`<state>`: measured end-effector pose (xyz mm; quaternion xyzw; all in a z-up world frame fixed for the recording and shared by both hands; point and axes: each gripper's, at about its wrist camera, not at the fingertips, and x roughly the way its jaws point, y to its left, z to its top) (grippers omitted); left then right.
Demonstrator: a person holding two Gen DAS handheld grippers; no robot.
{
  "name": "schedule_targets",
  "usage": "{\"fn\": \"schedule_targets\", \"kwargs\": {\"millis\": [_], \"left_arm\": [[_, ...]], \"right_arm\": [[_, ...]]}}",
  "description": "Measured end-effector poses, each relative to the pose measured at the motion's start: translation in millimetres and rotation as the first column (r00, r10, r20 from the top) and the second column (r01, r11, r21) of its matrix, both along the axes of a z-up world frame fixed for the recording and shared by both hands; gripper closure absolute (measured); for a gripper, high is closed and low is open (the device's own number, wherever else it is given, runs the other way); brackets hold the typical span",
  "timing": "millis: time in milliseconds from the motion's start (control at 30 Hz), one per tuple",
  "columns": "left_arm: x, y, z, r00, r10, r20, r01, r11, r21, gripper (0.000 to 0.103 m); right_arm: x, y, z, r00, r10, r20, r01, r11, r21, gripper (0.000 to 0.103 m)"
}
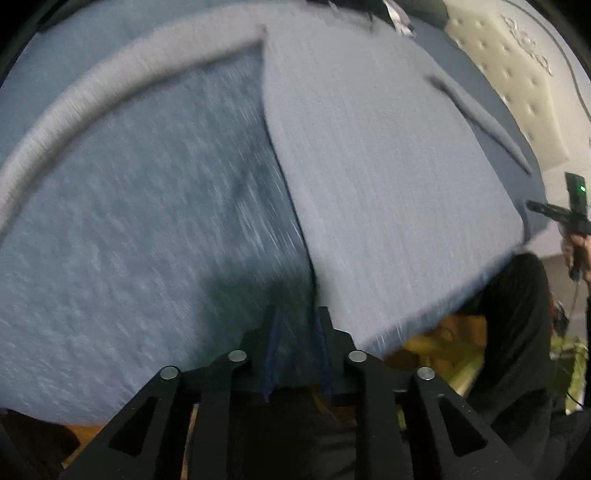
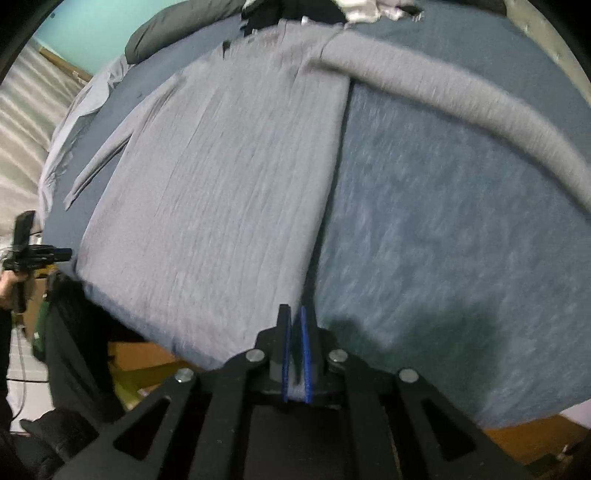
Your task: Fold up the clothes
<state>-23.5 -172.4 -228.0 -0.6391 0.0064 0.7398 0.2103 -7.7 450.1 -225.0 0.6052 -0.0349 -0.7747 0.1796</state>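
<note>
A light grey long-sleeved shirt (image 1: 388, 184) lies flat on a blue bed sheet (image 1: 129, 240). One long sleeve (image 1: 92, 99) curves away across the sheet. My left gripper (image 1: 299, 312) hangs at the shirt's near side edge, jaws a little apart, with only shadowed sheet showing between the blue pads. In the right wrist view the same shirt (image 2: 221, 184) fills the left half and its sleeve (image 2: 461, 99) arcs to the right. My right gripper (image 2: 293, 308) sits at the shirt's side edge, nearly closed, with pale grey cloth pinched between its pads. Both views are motion-blurred.
A cream tufted headboard (image 1: 517, 85) stands beyond the bed. A hand holds a black device (image 1: 572, 218) off the bed's corner, also seen as a black device (image 2: 29, 254). Dark trousers (image 1: 517, 314) and an orange box (image 2: 140, 354) are below the mattress edge. Loose clothes (image 2: 369, 11) lie at the far end.
</note>
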Motion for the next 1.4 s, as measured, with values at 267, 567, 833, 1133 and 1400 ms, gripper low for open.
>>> {"fn": "schedule_targets", "kwargs": {"millis": [267, 567, 833, 1133, 1400], "left_arm": [[-76, 7, 45, 0.975, 0.107, -0.195, -0.099, 0.994, 0.048, 0.074], [-160, 53, 32, 0.944, 0.200, -0.263, -0.156, 0.971, 0.180, 0.062], [-209, 74, 1, 0.909, 0.278, -0.311, -0.217, 0.952, 0.219, 0.049], [-230, 74, -33, 0.877, 0.326, -0.351, -0.250, 0.937, 0.246, 0.036], [-228, 72, -45, 0.867, 0.344, -0.362, -0.255, 0.928, 0.273, 0.036]], "right_arm": [[-72, 2, 48, 0.984, -0.104, -0.142, 0.099, 0.994, -0.042, 0.062], [-174, 12, 48, 0.959, -0.217, -0.184, 0.203, 0.975, -0.094, 0.057], [-265, -9, 17, 0.965, -0.200, -0.171, 0.197, 0.980, -0.038, 0.049], [-363, -28, -21, 0.967, -0.193, -0.164, 0.204, 0.978, 0.051, 0.041], [-412, -61, -48, 0.984, -0.086, -0.156, 0.106, 0.987, 0.125, 0.040]]}}
